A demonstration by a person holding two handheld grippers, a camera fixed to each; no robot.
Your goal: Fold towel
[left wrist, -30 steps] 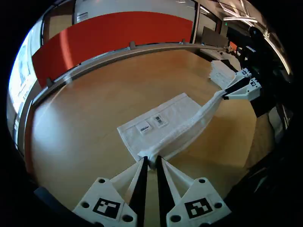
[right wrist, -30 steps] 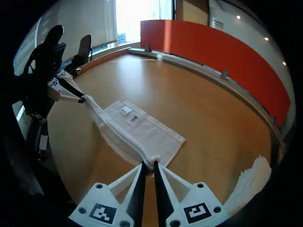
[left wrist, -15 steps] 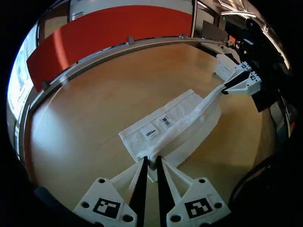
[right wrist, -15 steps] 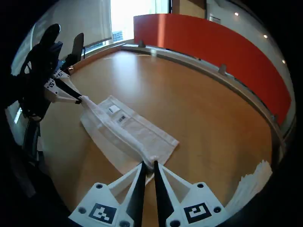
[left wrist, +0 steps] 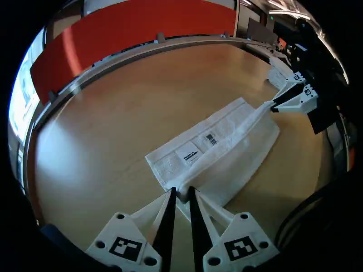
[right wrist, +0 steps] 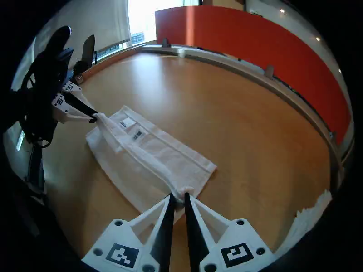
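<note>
- Left gripper view has the left claw (left wrist: 181, 192) clenched on a bunched corner of the towel (left wrist: 227, 149), with both fingers pressing the cloth.
- Farther off in that view, the right claw (left wrist: 274, 105) has its tips closed on the corner at the other end of the same long edge.
- Right gripper view gives the mirror of this. The right claw (right wrist: 178, 197) grips its corner close up, and the left claw (right wrist: 94, 119) pinches the far one.
- The towel (right wrist: 154, 154) is white, long and narrow, with a faint woven texture and a plain band along the edge.
- It lies on the wooden desk (left wrist: 113, 127), well apart from the red partition (left wrist: 136, 31), its length running roughly along the partition.
- The half nearer the partition lies flat on the desk, with two labels (left wrist: 188, 156) facing up near the left claw's end.
- The gripped edge is lifted and drawn taut, making a raised ridge from claw to claw along the towel's length.
- On the side of that ridge away from the partition, more cloth spreads flat on the desk.
- A stack of white cloths (left wrist: 277, 75) sits on the desk near the partition's end, beyond the right claw.
</note>
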